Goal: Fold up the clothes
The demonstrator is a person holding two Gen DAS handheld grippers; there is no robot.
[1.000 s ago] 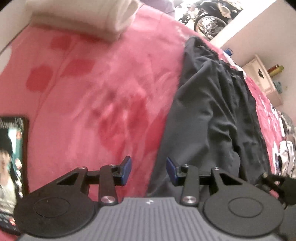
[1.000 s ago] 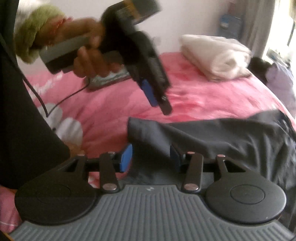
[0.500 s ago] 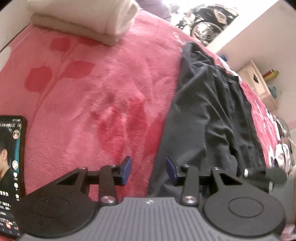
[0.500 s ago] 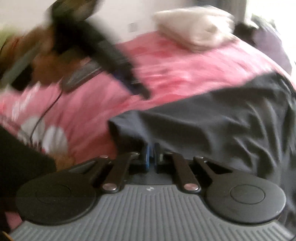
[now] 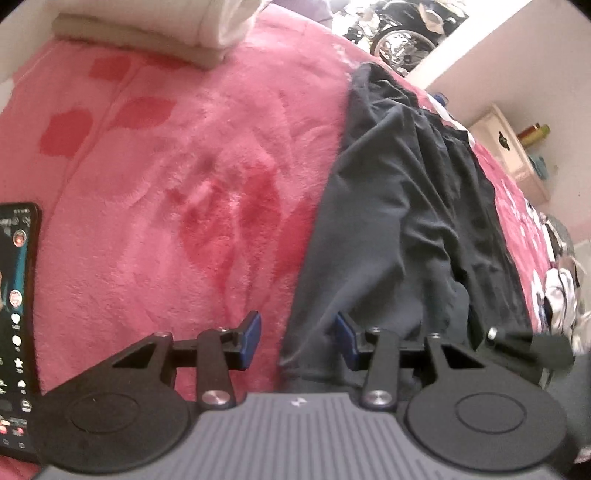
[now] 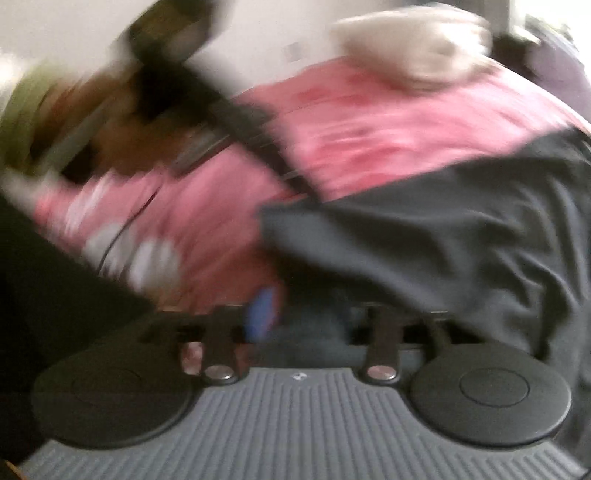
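Dark grey trousers (image 5: 399, 221) lie lengthwise on the pink blanket (image 5: 166, 184). My left gripper (image 5: 297, 338) is open and low over their near hem; the hem's left corner lies between the blue pads (image 5: 251, 334). The right gripper's dark finger (image 5: 532, 347) shows at the hem's other side. The right wrist view is motion-blurred. There the right gripper (image 6: 303, 317) stands open, with the trousers (image 6: 443, 251) draped over its right finger and one blue pad (image 6: 262, 314) showing. A hand holds the left gripper (image 6: 229, 110) above the hem's far corner.
A lit phone (image 5: 14, 314) lies on the blanket at the left edge. Folded white bedding (image 5: 166, 26) sits at the far end. A wheel (image 5: 402, 44) and a white cabinet (image 5: 506, 155) stand beyond the bed. Other clothes (image 5: 561, 288) lie at the right.
The right gripper shut on the trouser hem half a second ago and now stands open again, moving fast. The left gripper has stayed open and crept closer to the hem corner.
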